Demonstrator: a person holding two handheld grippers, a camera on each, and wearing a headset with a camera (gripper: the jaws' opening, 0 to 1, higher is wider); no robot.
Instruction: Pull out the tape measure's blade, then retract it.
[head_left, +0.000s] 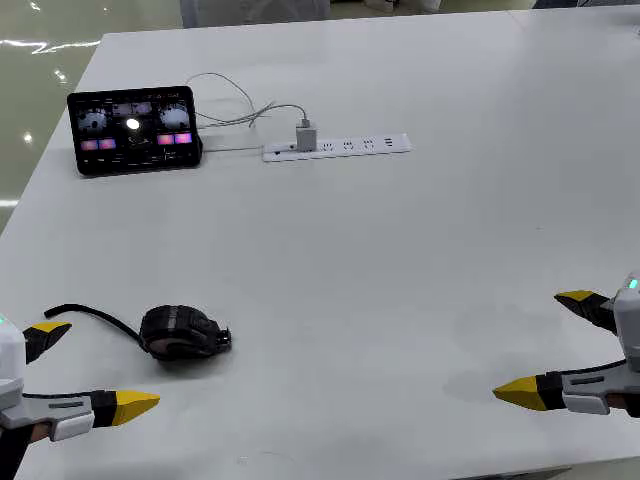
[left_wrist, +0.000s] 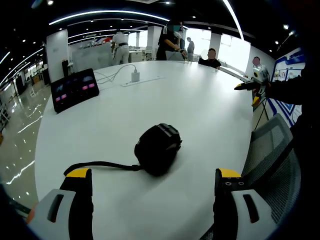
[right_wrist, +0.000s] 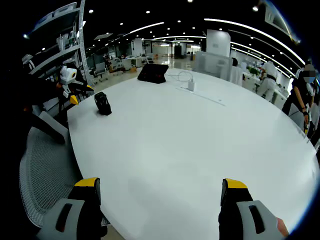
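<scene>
A black tape measure (head_left: 183, 333) lies on the white table (head_left: 380, 260) near its front left, a black strap trailing left from it. Its blade is not out. My left gripper (head_left: 98, 368) stands open just in front and left of it, yellow-tipped jaws apart, nothing between them. In the left gripper view the tape measure (left_wrist: 158, 147) sits a short way ahead of the open left gripper (left_wrist: 154, 175). My right gripper (head_left: 560, 345) is open at the front right, far from the tape. In the right gripper view the tape measure (right_wrist: 103, 103) is small and distant, beyond the open right gripper (right_wrist: 161, 184).
A dark tablet (head_left: 133, 129) with a lit screen stands at the back left. A white power strip (head_left: 338, 147) with a charger and cable lies beside it. A grey mesh chair (right_wrist: 42, 170) stands by the table's edge. Several people stand beyond the table's far side.
</scene>
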